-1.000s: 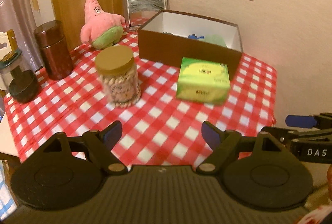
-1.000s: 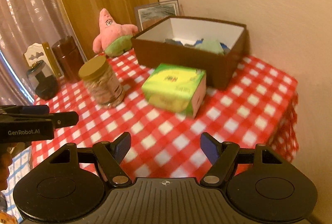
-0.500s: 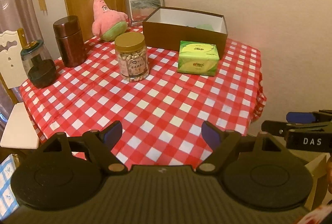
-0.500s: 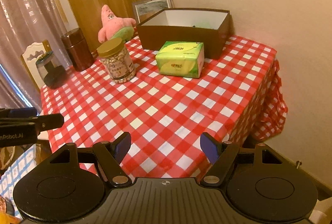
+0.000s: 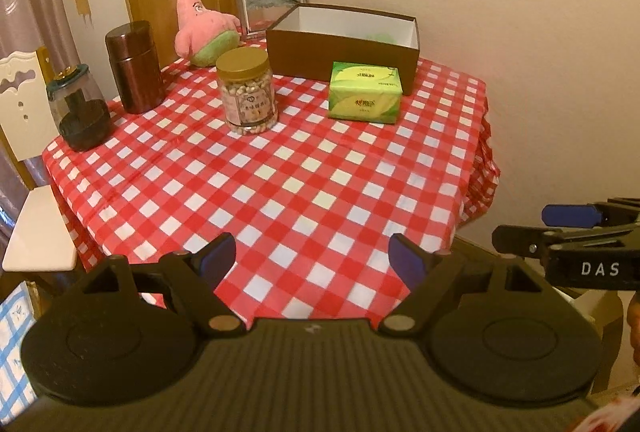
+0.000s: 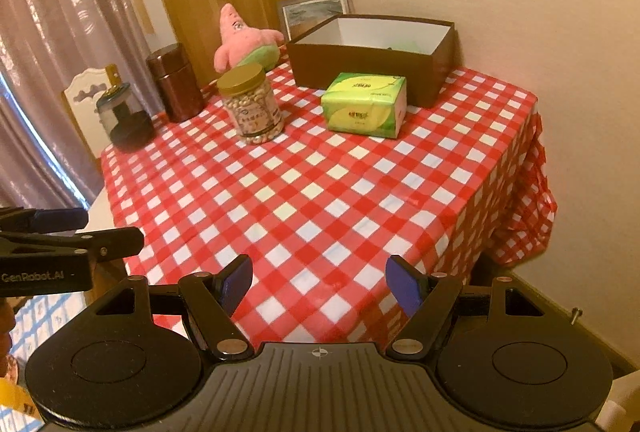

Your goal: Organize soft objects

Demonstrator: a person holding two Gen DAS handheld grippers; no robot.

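A pink starfish plush toy (image 5: 202,28) (image 6: 244,44) sits at the table's far left corner. A green tissue pack (image 5: 364,94) (image 6: 366,105) lies in front of an open brown box (image 5: 344,44) (image 6: 372,58); something green shows inside the box. My left gripper (image 5: 312,260) is open and empty, held back over the near table edge. My right gripper (image 6: 320,282) is open and empty, also back at the near edge. Each gripper shows at the side of the other's view.
A jar of nuts with a gold lid (image 5: 248,92) (image 6: 252,106) stands mid-table. A brown canister (image 5: 134,66) and a dark glass jar (image 5: 80,112) stand at the left. A framed picture (image 5: 272,2) leans on the wall. A red checked cloth (image 5: 300,172) covers the table.
Both grippers have pulled back from the table, so the objects look smaller and farther away. Both stay open. Nothing on the table has moved.
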